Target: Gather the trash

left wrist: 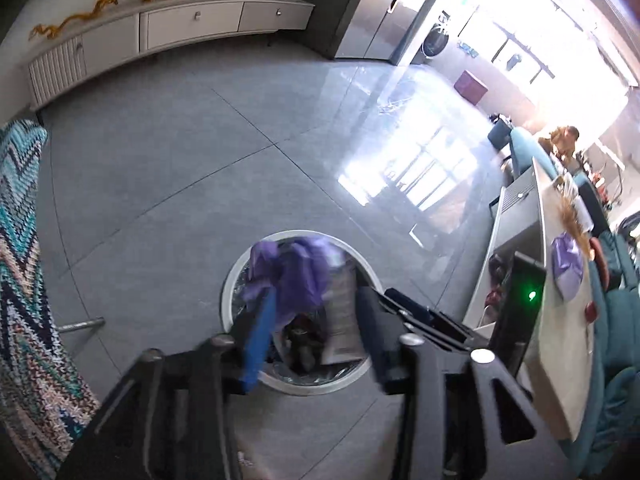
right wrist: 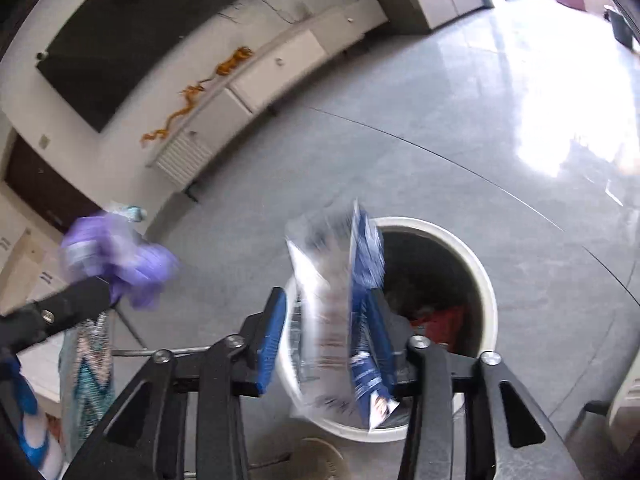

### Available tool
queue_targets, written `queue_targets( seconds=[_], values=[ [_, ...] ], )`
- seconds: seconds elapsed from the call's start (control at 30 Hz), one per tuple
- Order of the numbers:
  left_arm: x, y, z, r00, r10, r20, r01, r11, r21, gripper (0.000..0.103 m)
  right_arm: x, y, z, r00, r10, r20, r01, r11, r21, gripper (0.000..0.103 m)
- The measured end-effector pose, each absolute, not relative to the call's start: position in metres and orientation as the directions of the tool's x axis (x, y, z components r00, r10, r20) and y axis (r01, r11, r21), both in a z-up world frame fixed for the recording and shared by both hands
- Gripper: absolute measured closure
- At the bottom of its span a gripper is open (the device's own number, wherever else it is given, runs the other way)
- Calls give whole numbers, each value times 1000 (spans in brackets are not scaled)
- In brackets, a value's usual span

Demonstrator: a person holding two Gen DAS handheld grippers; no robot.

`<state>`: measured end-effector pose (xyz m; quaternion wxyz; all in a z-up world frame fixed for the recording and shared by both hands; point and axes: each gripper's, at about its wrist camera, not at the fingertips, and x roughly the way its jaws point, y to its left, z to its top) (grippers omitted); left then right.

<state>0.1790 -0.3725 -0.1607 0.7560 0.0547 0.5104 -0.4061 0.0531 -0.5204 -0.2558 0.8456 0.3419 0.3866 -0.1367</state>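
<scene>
Purple bag (left wrist: 288,276): light, limp; sits lower centre over bin (left wrist: 234,280), loose between parted left hand-held gripper (left wrist: 316,336) pads. Right hand-held gripper (right wrist: 328,344), part-open, frames crinkly, slippery wrapper (right wrist: 340,312); pinch flat faces.

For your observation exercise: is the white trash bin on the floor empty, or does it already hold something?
Not empty. The white trash bin already holds dark and red rubbish, seen through its open top.

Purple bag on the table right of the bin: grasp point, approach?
I'd pinch the bunched upper end of the purple bag from above; it lies crumpled and limp on the table, so no firm edge offers a side grip.
</scene>
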Motion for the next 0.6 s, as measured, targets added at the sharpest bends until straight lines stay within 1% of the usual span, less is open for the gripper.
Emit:
queue_targets(
  seconds=[0.03,0.17,0.27,0.37,0.43,0.5,0.6],
  values=[
    [180,-370,-160,152,-568,-809,667,663,-340,44,50,-523,-258,660,29,-750,503,726,470,56],
    [179,-360,-155,147,-579,-802,673,653,-348,44,40,-522,-255,663,14,-749,522,708,475,53],
    [171,-355,-144,194,-576,-794,681,661,-313,44,40,-512,-242,671,-3,-742,516,720,464,52],
    [167,-337,-128,264,-573,-776,675,684,-276,44,39,-495,-222,682,-32,-731,496,755,430,48],
    [164,-316,-113,322,-573,-754,663,705,-252,44,40,-478,-202,699,-58,-713,473,786,399,47],
    [162,-297,-102,381,-555,-740,643,734,-219,44,37,-464,-186,716,-76,-694,451,809,377,41],
    [157,-259,-86,459,-519,-721,603,778,-176,44,39,-429,-155,750,-104,-654,411,847,336,36]
  ],
)
